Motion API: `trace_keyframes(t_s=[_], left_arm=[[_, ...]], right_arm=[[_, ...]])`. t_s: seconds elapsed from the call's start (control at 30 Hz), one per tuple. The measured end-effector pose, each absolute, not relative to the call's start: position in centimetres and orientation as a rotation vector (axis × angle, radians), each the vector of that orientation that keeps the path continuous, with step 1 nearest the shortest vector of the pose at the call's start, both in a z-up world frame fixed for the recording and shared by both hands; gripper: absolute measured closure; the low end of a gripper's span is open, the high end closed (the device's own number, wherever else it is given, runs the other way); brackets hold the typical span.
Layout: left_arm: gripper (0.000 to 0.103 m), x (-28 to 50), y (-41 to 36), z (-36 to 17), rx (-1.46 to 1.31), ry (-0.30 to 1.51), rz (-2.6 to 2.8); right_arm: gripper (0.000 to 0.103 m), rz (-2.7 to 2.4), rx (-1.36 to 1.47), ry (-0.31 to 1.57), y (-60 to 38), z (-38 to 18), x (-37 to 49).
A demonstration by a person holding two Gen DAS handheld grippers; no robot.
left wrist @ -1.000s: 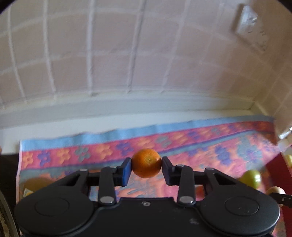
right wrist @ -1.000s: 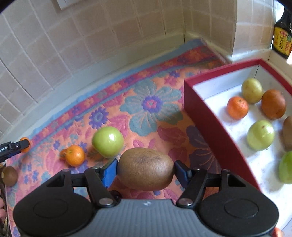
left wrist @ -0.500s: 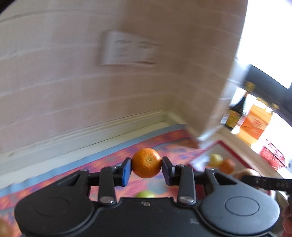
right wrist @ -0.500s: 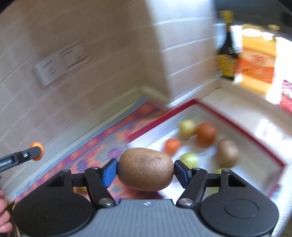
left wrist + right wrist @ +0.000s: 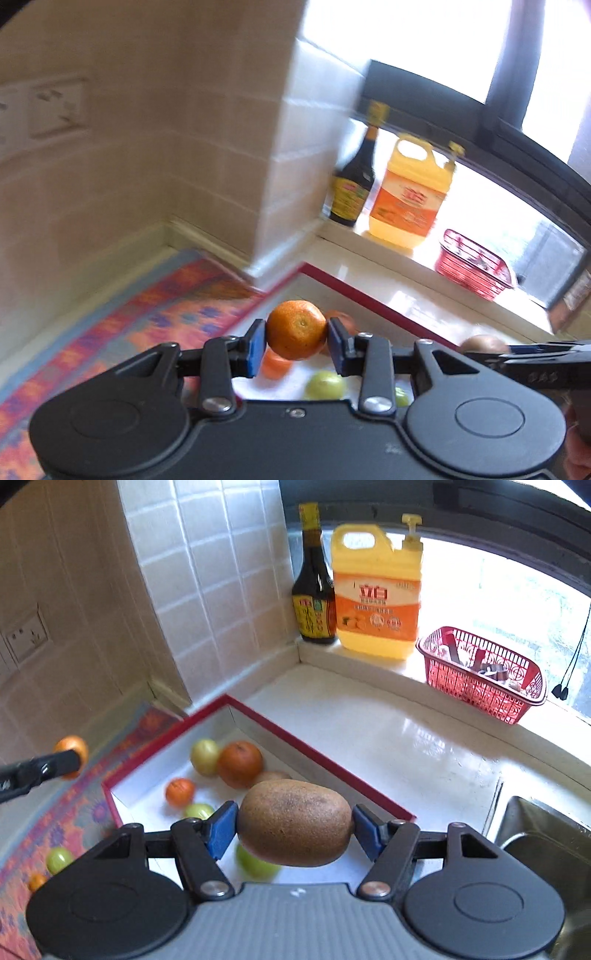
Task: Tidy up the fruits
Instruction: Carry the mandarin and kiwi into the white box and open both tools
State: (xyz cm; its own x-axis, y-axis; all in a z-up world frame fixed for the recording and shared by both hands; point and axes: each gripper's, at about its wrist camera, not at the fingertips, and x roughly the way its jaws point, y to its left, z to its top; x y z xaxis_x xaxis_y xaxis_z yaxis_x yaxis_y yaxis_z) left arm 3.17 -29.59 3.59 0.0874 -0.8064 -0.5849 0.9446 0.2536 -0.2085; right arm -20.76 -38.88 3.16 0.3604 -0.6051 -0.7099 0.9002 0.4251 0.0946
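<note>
My left gripper (image 5: 296,344) is shut on a small orange tangerine (image 5: 296,328), held above the near corner of the red-rimmed white tray (image 5: 369,293). My right gripper (image 5: 293,825) is shut on a brown kiwi (image 5: 294,822) and hangs over the same tray (image 5: 325,758). Inside the tray lie several fruits: an orange (image 5: 240,764), a small tangerine (image 5: 180,792), a yellow-green fruit (image 5: 204,756) and green ones (image 5: 256,866). From the right wrist view the left gripper (image 5: 75,758) with its tangerine (image 5: 70,746) shows at the left edge.
A floral mat (image 5: 55,827) left of the tray carries a green fruit (image 5: 58,859) and a small tangerine (image 5: 37,881). On the window ledge stand a dark sauce bottle (image 5: 314,590), a yellow detergent jug (image 5: 376,590) and a red basket (image 5: 484,675). A steel sink (image 5: 546,845) lies at right.
Both grippers have swung right from over the mat to over the tray, each rising a little and keeping its fruit. The window ledge and its bottles have come into view.
</note>
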Motion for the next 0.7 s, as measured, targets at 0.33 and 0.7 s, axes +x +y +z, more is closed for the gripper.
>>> trace_keyframes(t_s=[0.33, 0.7], left_arm=[[0.061, -0.3, -35.2, -1.7, 0.423, 0.867, -1.460], [0.060, -3.4, -38.1, -5.1, 0.706, 0.926, -1.464]], right_arm=[[0.034, -0.958, 0.755, 0.732, -44.6, -2.4, -21.4], [0.034, -1.012, 0.732, 0.806, -47.2, -4.3, -20.3]])
